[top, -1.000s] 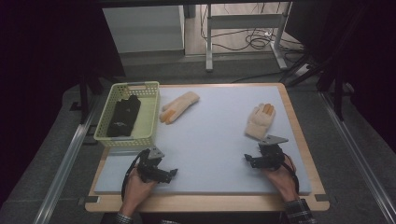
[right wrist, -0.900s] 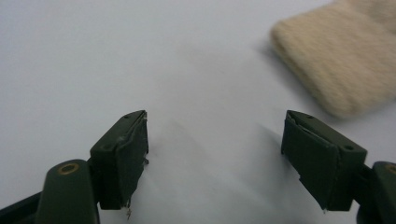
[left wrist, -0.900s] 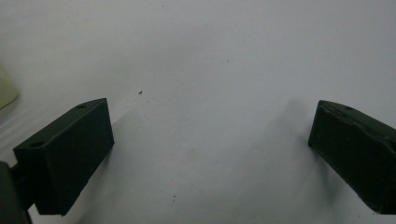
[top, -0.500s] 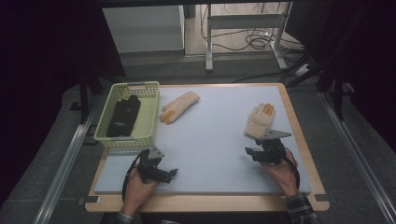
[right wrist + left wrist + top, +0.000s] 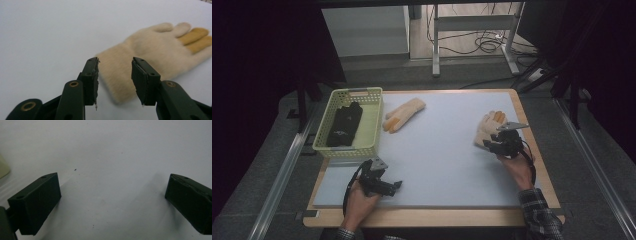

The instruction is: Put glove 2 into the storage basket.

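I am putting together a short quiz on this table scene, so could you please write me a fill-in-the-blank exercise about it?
1. The basket holds a ____ glove.
2. The right gripper has its jaws on either side of the cuff of a cream ____.
3. The left gripper rests with its jaws ____ over the bare table.
4. Beside the basket lies a second cream glove with ____ fingertips.

Missing words: black; glove; open; orange

Black right gripper point(image 5: 114, 82) with brass rivets; plaid sleeve point(image 5: 539, 214).
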